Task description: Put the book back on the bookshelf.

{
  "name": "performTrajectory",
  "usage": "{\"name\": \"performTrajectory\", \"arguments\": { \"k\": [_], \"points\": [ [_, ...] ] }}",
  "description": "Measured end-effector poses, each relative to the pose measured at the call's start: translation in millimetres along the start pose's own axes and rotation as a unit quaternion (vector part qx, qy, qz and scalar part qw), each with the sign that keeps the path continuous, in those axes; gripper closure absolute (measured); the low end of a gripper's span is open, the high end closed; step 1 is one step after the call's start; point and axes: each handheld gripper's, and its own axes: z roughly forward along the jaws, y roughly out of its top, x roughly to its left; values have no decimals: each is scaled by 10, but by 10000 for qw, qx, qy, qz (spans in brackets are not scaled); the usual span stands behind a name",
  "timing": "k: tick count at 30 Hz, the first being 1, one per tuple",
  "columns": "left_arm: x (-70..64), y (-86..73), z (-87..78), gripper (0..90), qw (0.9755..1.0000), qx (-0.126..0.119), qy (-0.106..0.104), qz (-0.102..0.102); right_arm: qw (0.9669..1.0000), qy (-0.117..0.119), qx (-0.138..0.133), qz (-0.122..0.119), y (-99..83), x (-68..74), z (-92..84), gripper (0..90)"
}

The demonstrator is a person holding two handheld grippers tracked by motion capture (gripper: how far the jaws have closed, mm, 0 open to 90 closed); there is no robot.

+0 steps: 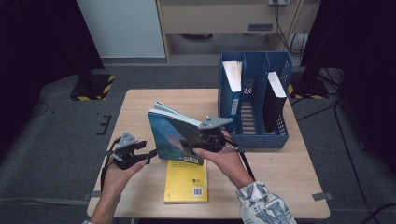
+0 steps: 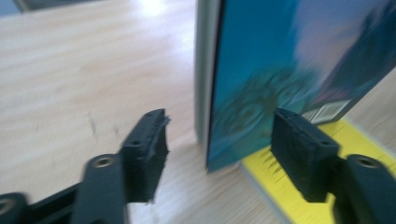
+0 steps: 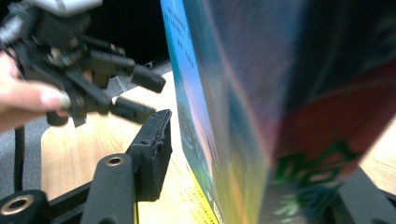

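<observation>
A blue book (image 1: 173, 133) stands tilted over the table, its pages fanned at the top. My right gripper (image 1: 196, 140) reaches in from the right and is shut on its edge. In the right gripper view the book (image 3: 280, 93) sits between the jaws (image 3: 257, 154) and hides the far one. My left gripper (image 1: 152, 154) is open just left of the book. Its own view shows the book's lower corner (image 2: 261, 70) between the pads (image 2: 220, 121), touching neither. Under the blue book a yellow book (image 1: 186, 184) lies flat.
A blue file rack (image 1: 254, 140) stands at the table's back right, with a blue-covered book (image 1: 232, 79) in one slot and a black one (image 1: 275, 98) in another. Bare wood table (image 1: 140, 102) lies to the left and behind. My left gripper (image 3: 149, 95) shows beyond the book.
</observation>
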Motion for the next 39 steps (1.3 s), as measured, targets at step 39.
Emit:
{"name": "performTrajectory", "arguments": {
  "k": [39],
  "points": [
    [91,-540,135,130,9976,629,206,-192,9990,322,-290,-80,292,-24,-24,584]
  ]
}}
